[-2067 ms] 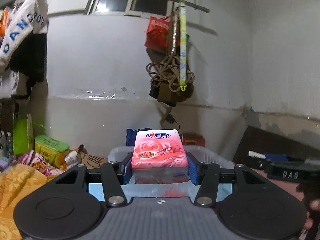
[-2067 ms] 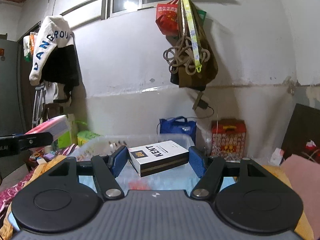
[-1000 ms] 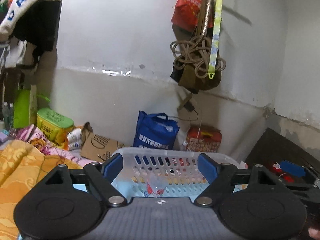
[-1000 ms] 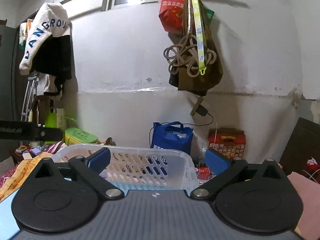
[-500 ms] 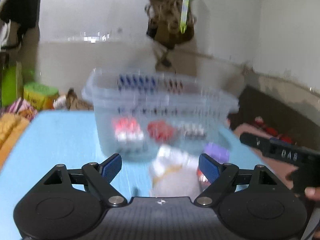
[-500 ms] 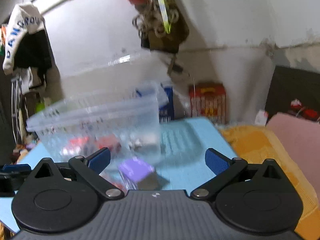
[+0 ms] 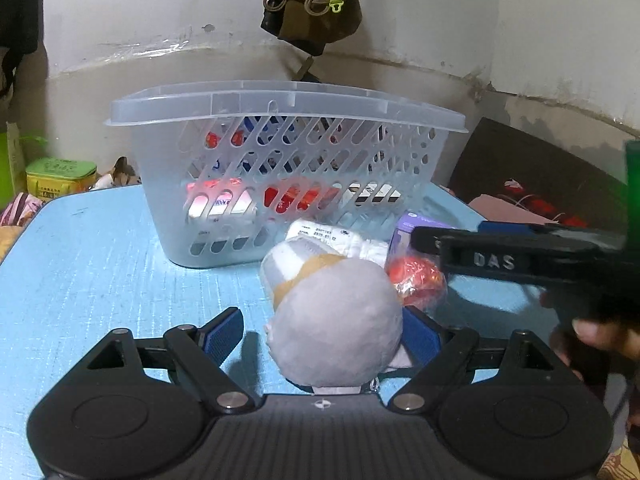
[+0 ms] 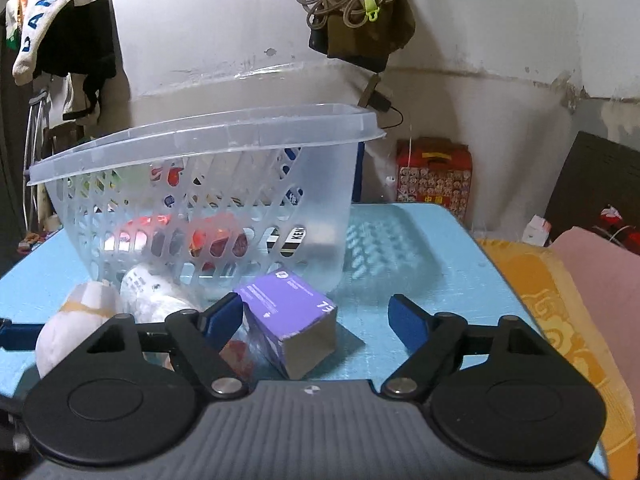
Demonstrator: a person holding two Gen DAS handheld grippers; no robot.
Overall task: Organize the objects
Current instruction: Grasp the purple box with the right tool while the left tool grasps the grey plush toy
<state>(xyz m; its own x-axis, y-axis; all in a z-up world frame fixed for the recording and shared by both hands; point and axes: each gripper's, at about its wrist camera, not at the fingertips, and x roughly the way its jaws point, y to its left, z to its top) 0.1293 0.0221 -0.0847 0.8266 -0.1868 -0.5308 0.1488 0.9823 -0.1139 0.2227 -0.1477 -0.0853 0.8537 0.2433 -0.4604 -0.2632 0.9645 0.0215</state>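
A clear plastic basket (image 7: 248,116) (image 8: 224,136) stands on the blue table (image 7: 100,264) (image 8: 400,256) with a pink tissue pack, a red packet and a black-and-white box inside. My left gripper (image 7: 320,330) is open around a grey plush toy (image 7: 336,328) lying before the basket. My right gripper (image 8: 316,314) is open around a purple box (image 8: 292,312). The plush (image 8: 76,320) also shows at its left. A white roll (image 7: 340,240) (image 8: 156,292) and a red wrapped item (image 7: 416,280) lie between toy and box.
The right gripper's body (image 7: 520,256) crosses the left wrist view at right. Orange cloth (image 8: 552,320) and pink cloth (image 8: 600,272) lie right of the table. A red gift box (image 8: 434,176) stands by the wall. A green tin (image 7: 60,180) sits at far left.
Both grippers dropped the tissue pack and the black-and-white box into the basket, opened, then came down to the table in front of it. They now straddle the plush toy and purple box.
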